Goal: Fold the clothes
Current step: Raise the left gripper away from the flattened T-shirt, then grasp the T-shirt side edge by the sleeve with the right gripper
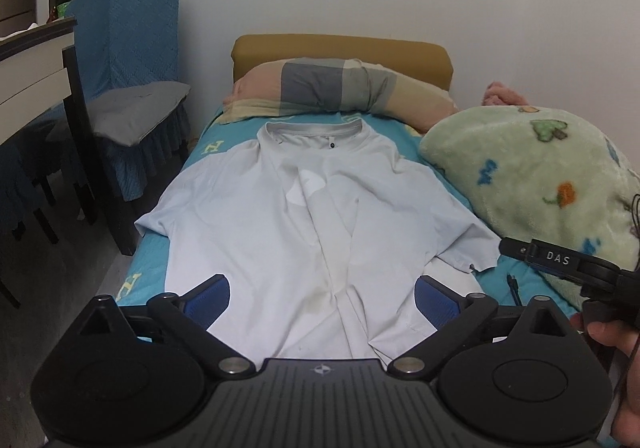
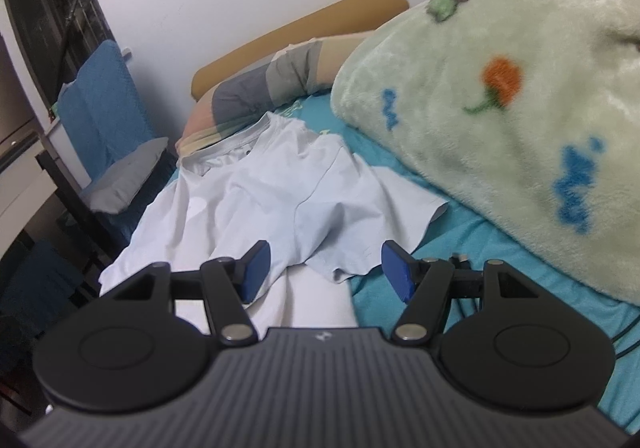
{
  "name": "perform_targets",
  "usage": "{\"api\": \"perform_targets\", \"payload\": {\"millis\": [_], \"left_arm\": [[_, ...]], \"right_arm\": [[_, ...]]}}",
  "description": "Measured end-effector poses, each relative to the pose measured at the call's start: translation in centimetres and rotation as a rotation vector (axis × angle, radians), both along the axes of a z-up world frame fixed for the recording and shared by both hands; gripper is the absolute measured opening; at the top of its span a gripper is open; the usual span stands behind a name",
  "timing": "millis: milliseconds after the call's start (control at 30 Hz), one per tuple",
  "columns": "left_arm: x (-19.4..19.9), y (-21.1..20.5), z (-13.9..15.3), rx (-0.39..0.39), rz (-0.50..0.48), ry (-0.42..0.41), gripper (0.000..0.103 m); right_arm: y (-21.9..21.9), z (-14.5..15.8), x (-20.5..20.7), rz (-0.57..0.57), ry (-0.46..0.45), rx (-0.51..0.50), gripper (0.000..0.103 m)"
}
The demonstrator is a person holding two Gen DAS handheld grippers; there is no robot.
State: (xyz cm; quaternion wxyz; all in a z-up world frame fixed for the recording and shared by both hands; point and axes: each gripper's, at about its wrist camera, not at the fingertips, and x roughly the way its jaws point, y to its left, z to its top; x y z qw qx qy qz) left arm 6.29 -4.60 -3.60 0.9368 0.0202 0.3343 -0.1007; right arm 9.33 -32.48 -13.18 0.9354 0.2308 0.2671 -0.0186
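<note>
"das" lettering on right tongs [image 1: 560, 260]; left tongs [image 1: 322, 298] and right, both agape above white t-shirt [image 1: 304, 215]

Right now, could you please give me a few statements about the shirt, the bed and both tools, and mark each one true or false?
1. The white T-shirt lies spread on the turquoise bedsheet. True.
2. The left tool grips the shirt's hem. False: it is open, holding nothing.
3. The shirt's collar points toward the patchwork pillow. True.
4. The right tool is shut. False: it is open.
5. The green fleece blanket covers the shirt. False: it lies piled beside it.
</note>
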Motion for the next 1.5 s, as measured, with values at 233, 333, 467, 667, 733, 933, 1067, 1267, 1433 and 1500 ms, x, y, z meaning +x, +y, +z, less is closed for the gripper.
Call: {"api": "perform_targets", "payload": {"millis": [233,333,467,667,733,933,1067,1267,1433,1500], "left_arm": [[0.5,2.1,0.6,-0.095,0.055,0.031,0.102],[1.4,3.3,0.5,-0.164,0.080,0.069,0.102],[2.9,4.5,-0.5,-0.221,0.114,0.119,0.102],[4.8,5.2,-3.1,-0.223,0.140,0.198,0.102],[5.3,5.0,-3.7,-0.242,0.149,0.224,0.102],[6.1,3.1,-4.3,-0.227,0.134,0.212,0.102],[6.5,2.2,-4.8,-0.194,0.129,0.193,0.102],[7.3,2.4,-5.6,-0.218,0.159,0.213,0.102],[7.8,2.4,-5.7,-0.228,0.143,0.215,0.102],[8.0,2.1,-6.0,-0.223,0.129,0.220,0.102]], "right_arm": [[-2.5,-3.3,1.3,-0.077,-0.008,0.391,0.103],[-3.8,-5.5,2.3,-0.127,0.003,0.573,0.103],[-4.4,-7.9,5.1,-0.152,0.045,0.639,0.102],[-4.3,-8.7,8.3,-0.163,0.054,0.455,0.092],[-4.4,-8.6,9.3,-0.165,0.058,0.387,0.079],[-5.7,-7.0,12.7,-0.157,0.015,0.210,0.061],[-5.7,-3.4,15.2,-0.094,-0.031,0.040,0.017],[-5.8,2.1,18.9,0.001,-0.100,-0.213,0.008],[-6.4,6.4,23.3,0.013,-0.124,-0.464,0.008],[-7.0,8.1,25.7,-0.013,-0.118,-0.581,0.008]]}}
